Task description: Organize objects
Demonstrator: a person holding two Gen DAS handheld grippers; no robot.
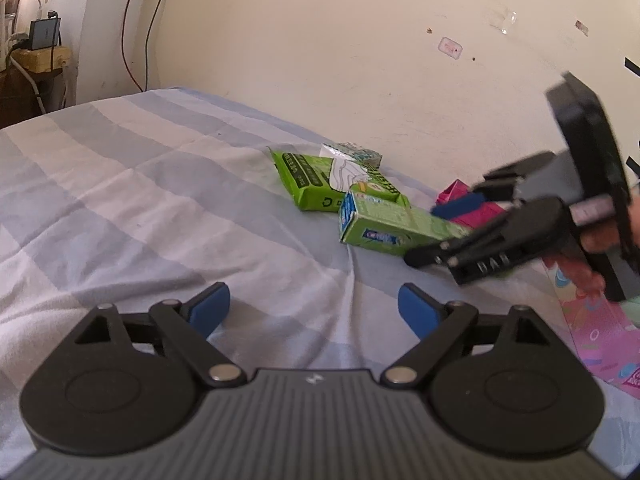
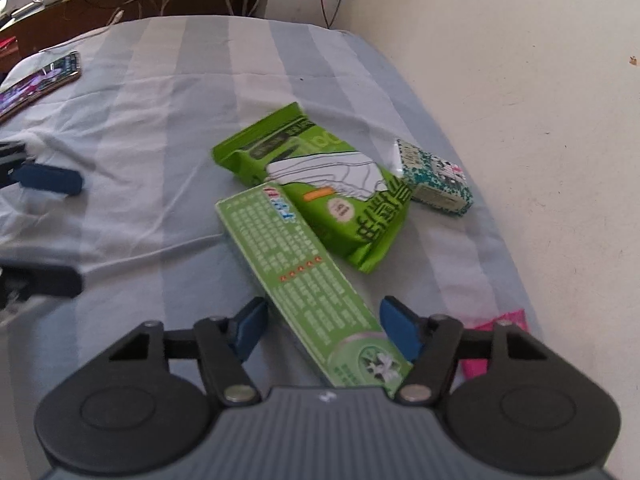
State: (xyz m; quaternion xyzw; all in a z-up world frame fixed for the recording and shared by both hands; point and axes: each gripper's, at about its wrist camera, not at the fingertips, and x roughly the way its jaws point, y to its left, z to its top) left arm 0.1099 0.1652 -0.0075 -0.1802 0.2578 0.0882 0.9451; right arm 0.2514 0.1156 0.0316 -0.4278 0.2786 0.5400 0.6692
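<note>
A long green toothpaste box (image 2: 296,256) lies slantwise on the striped bedsheet (image 2: 160,120). Its near end sits between the blue pads of my right gripper (image 2: 324,320), which touch it on both sides. In the left wrist view the right gripper (image 1: 440,232) straddles that same box (image 1: 384,228). The box's far end rests against a bright green pouch (image 2: 320,184) (image 1: 316,180). A small teal patterned box (image 2: 434,178) (image 1: 352,152) lies beyond, close to the wall. My left gripper (image 1: 314,308) hovers open over bare sheet, nothing between its pads, and also shows at the left edge (image 2: 60,232).
A pink packet (image 2: 508,318) (image 1: 480,216) lies under the right gripper's right side. A phone (image 2: 40,80) rests at the far left of the bed. The wall (image 2: 520,120) runs along the right. A colourful printed sheet (image 1: 600,340) covers the near right. Cables and a dark table stand behind the bed.
</note>
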